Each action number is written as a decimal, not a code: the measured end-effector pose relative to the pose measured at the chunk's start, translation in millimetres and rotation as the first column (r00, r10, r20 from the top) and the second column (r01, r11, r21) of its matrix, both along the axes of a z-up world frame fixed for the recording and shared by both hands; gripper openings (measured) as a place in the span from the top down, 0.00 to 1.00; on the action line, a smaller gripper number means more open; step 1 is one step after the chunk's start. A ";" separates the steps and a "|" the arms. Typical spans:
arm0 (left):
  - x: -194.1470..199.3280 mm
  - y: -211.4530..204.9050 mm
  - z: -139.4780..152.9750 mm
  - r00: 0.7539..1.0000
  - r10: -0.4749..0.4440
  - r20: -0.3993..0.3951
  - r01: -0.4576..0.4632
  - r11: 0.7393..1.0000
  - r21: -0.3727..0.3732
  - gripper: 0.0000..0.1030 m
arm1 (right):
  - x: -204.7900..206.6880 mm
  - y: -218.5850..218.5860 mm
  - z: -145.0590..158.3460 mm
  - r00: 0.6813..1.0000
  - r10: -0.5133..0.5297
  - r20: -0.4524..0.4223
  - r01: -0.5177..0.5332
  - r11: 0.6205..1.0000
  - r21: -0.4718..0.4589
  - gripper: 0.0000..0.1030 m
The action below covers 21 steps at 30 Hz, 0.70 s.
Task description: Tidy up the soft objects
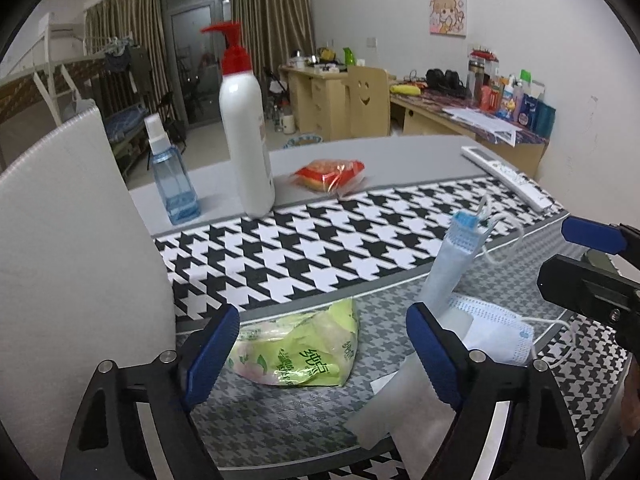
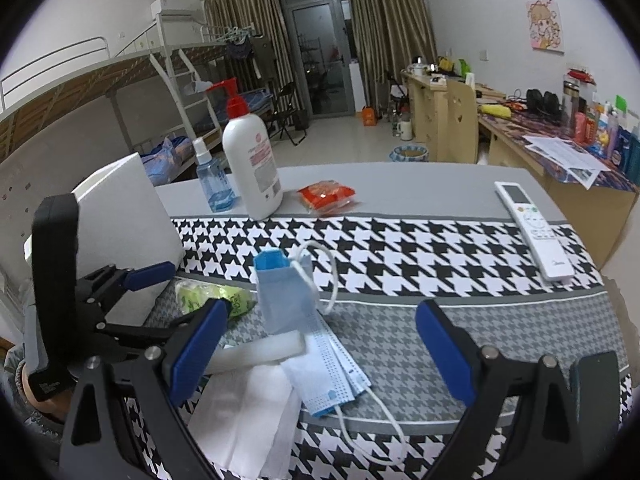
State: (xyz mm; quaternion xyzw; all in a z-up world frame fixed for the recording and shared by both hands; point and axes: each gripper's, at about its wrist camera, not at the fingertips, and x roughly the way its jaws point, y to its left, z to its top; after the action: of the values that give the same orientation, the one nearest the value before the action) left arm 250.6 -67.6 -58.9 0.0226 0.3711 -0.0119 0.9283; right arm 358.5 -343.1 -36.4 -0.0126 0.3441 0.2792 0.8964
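Soft objects sit bunched low in both frames, on the grey houndstooth band of the patterned cloth (image 2: 520, 320) covering the surface. Crinkled lime-green plastic tissue pack (image 1: 300, 352): lower centre of the left wrist view, lying between the blue pads of the left tool (image 1: 322, 354); whether either pad touches it cannot be told. Left tool jaws spread wide, holding nothing.

Pale blue folded face mask (image 1: 452, 264) stands nearly upright, right of centre in that view, ear loops trailing to the right. A second, flat blue-and-white pleated face mask (image 2: 340, 372) lies at its base, lower centre of the right wrist view. White foam block (image 2: 260, 350) lies just left of the flat mask, and a white paper tissue (image 2: 248, 412) is spread below it, near the bottom edge.

Right tool (image 2: 320, 356) also gapes wide, gripping nothing; the masks, foam and tissue lie within the gap between its pads.

Upper part of both frames, on the bare grey strip of surface: white pump bottle with red top (image 1: 244, 128), clear blue spray bottle (image 1: 172, 176) to its left, red-and-orange snack packet (image 1: 330, 174) to its right. White remote control (image 2: 532, 228) at right. White corrugated board (image 1: 80, 240) stands at left.
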 end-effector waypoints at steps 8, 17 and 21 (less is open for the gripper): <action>8.5 6.5 -11.9 0.998 -0.010 -0.061 0.008 1.000 -0.025 0.37 | 14.5 11.8 -10.1 0.998 0.030 -0.050 -0.030 1.000 -0.005 0.05; 8.7 10.2 -17.1 0.996 -0.026 -0.086 0.021 0.998 -0.058 0.51 | 23.2 21.1 -18.5 0.995 0.058 -0.078 -0.059 0.998 -0.008 0.05; 9.3 10.1 -19.9 0.994 -0.047 -0.098 0.039 0.996 -0.082 0.64 | 26.4 24.5 -20.1 0.993 0.069 -0.091 -0.070 0.998 -0.005 0.12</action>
State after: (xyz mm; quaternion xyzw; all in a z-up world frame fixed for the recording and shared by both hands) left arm 259.9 -57.5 -78.8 -0.0071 0.4158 -0.0480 0.9082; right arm 384.8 -318.6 -56.5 -0.0153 0.3848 0.3091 0.8696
